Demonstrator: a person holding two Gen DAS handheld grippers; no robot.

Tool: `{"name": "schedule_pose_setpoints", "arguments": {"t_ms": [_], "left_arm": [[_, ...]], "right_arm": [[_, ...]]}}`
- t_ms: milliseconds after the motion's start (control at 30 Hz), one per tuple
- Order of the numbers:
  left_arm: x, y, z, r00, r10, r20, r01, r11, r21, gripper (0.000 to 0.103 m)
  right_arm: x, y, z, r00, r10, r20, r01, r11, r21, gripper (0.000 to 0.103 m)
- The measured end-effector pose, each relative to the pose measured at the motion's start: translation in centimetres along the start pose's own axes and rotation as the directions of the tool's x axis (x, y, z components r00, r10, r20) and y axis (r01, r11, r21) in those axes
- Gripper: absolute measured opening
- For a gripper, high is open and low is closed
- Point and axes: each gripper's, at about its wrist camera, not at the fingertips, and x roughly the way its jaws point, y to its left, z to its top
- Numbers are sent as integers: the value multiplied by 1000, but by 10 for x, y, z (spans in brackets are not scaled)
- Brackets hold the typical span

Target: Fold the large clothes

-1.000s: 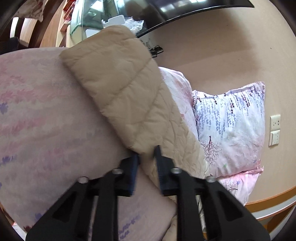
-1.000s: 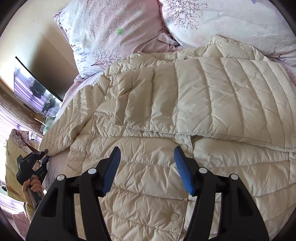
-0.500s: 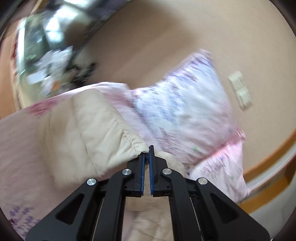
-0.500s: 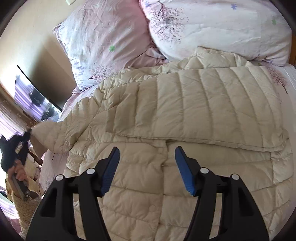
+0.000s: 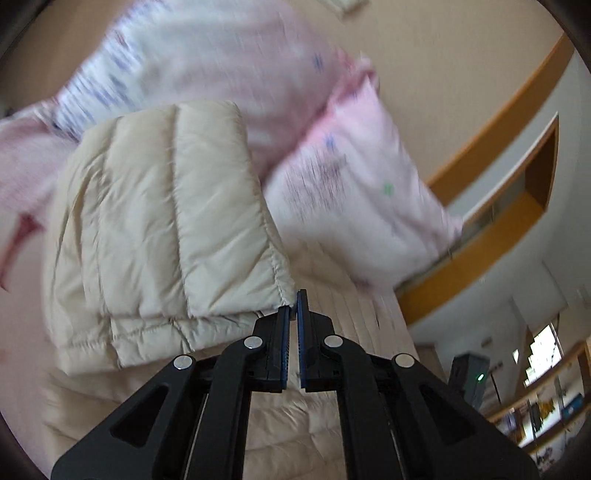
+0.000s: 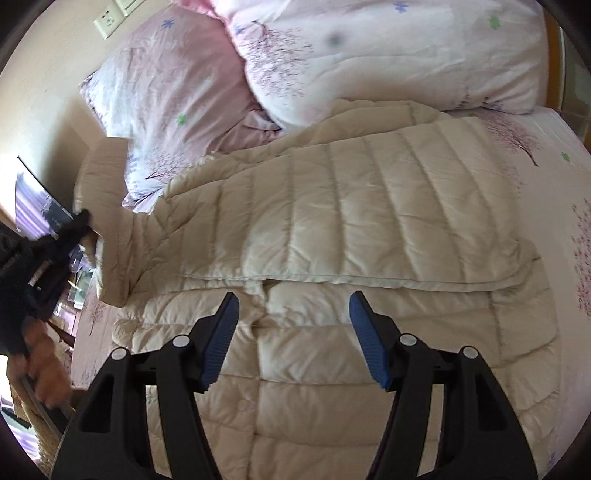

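Left claw [image 5: 292,306] is pinching the cream puffer jacket's sleeve [image 5: 162,229] cuff above the bed [image 6: 546,155], while right claw [image 6: 293,312] is hovering spread over the jacket [image 6: 351,229].

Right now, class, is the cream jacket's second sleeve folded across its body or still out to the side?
Not folded yet: the left gripper holds the sleeve lifted beside the jacket.

two floral pink pillows [image 6: 177,99] [image 6: 388,55] lean together at the head of a bed [image 6: 554,177] with a matching sheet; a wall socket [image 6: 107,20] sits above, a dark screen [image 6: 37,206] left.
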Motion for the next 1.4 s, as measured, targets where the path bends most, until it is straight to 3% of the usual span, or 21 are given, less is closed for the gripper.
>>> {"name": "schedule_pose_setpoints", "arguments": {"t_ms": [200,333,367,400,433,467,500,600,667,733,833,1000,1100,1200,1267,1400], "left_arm": [[57,-12,-27,989,-2,-145,5,1000,17,2],[85,-17,-44,963,-1,-269,12,999,40,6],[87,-18,-47,957,-2,-291,16,999,46,16],[89,-20,-47,954,-4,-300,20,999,49,40],[85,-20,-48,952,-14,-306,31,998,50,56],[81,-20,-48,953,-23,-303,40,998,48,78],[72,-18,-49,954,-43,-297,60,997,48,84],[44,-13,-46,945,-125,-302,145,988,48,84],[22,3,-39,959,-127,-252,142,989,41,84],[3,29,-29,978,-91,-188,94,996,5,84],[-10,71,-16,991,-37,-132,24,994,-105,83],[-7,111,-9,994,4,-106,-28,973,-227,83],[-4,126,-11,994,18,-111,-49,958,-282,83],[-1,137,-13,992,29,-122,-66,948,-312,82],[-6,141,-17,992,31,-124,-69,946,-318,82],[-3,145,-15,991,29,-128,-70,943,-326,82]], "right_arm": [[-4,-10,0,999,-31,22,30,999,14,63],[-8,-17,1,997,-62,39,61,998,14,63],[-9,-17,1,997,-69,43,68,998,12,63],[-10,-18,2,996,-75,48,75,997,9,63],[-11,-17,2,995,-82,55,82,997,3,63],[-13,-16,2,994,-93,65,94,996,-11,63],[-14,-14,2,993,-98,71,100,995,-20,63],[-15,-1,3,992,-88,91,95,992,-79,63],[-15,15,1,992,-70,103,85,986,-147,63],[-12,35,-4,992,-48,114,73,970,-232,63],[-3,78,-14,990,-20,140,77,908,-411,62],[18,146,-31,974,13,228,142,747,-650,57],[39,174,-35,973,18,232,162,665,-730,50],[67,193,-36,964,-41,262,235,584,-777,49],[84,198,-35,960,-75,271,267,551,-791,49],[105,196,-31,959,-122,255,279,557,-782,49]]}}
